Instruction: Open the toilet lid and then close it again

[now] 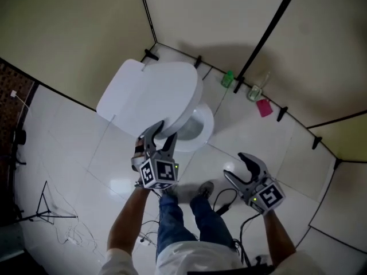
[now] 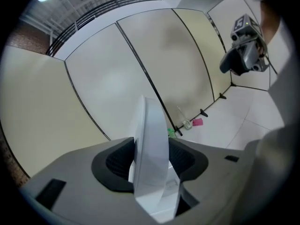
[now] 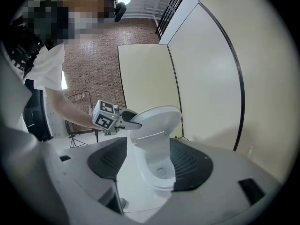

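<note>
Left gripper view: left tongs (image 2: 150, 165) were clamped on the edge of the raised toilet lid (image 2: 151, 125) | right gripper view: right tongs (image 3: 149, 161) stood apart, empty; toilet bowl (image 3: 160, 171) beyond them

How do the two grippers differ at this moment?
The left gripper grips the edge of the half-raised toilet lid; the right gripper stands open and empty. The left gripper is at the toilet; the right gripper hangs aside over the floor. Both carry a marker cube.

Beige partition panels (image 1: 69, 33) enclose a white tiled floor (image 1: 269, 148). At the far panel's base, near one another: green bottle (image 1: 227, 78), clear container (image 1: 254, 90), pink object (image 1: 264, 107). Black pole (image 1: 269, 30) slants above them. Tripod stand (image 1: 49, 208) at left, thin cables (image 1: 74, 234) beside it.
</note>
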A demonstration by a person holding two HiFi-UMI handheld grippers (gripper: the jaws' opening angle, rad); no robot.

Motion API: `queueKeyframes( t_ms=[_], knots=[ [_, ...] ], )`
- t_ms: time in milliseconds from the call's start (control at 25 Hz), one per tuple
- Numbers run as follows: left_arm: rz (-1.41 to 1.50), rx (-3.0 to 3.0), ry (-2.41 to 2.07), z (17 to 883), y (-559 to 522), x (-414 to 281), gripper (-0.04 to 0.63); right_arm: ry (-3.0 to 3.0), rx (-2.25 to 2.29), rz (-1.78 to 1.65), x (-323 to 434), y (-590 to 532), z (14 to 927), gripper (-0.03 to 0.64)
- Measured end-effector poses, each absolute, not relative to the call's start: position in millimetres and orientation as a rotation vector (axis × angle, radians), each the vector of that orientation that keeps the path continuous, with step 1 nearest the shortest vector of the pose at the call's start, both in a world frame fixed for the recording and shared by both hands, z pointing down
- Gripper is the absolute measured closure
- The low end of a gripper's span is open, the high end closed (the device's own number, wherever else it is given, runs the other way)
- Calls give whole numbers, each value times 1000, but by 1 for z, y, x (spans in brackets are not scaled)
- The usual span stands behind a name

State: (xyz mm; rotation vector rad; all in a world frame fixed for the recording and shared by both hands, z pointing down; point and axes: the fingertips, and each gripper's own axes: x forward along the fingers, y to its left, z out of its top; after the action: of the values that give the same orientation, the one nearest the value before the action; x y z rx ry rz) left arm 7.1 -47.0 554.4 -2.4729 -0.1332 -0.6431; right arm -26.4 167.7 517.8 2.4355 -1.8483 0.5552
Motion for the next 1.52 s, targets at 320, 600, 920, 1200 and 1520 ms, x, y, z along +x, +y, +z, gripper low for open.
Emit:
queueKeyframes(
  t_ms=[320, 600, 920, 1200, 1520],
  knots=[
    [-782, -2657, -442, 663, 35, -2, 365, -1844, 2412, 549, -2, 172, 556, 334],
    [-998, -2701, -610, 745, 65, 0, 354, -1863, 2353, 619, 2, 171, 595, 334],
    [-1289, -2651, -756, 837, 75, -3, 315, -1879, 2315, 680, 0, 169, 625, 334],
    [-1325, -2715, -797, 843, 74, 1, 310, -1853, 2305, 689, 7, 171, 629, 334],
    [-986, -2939, -846, 672, 62, 4, 311, -1812, 2355, 513, 18, 157, 561, 334]
  ],
)
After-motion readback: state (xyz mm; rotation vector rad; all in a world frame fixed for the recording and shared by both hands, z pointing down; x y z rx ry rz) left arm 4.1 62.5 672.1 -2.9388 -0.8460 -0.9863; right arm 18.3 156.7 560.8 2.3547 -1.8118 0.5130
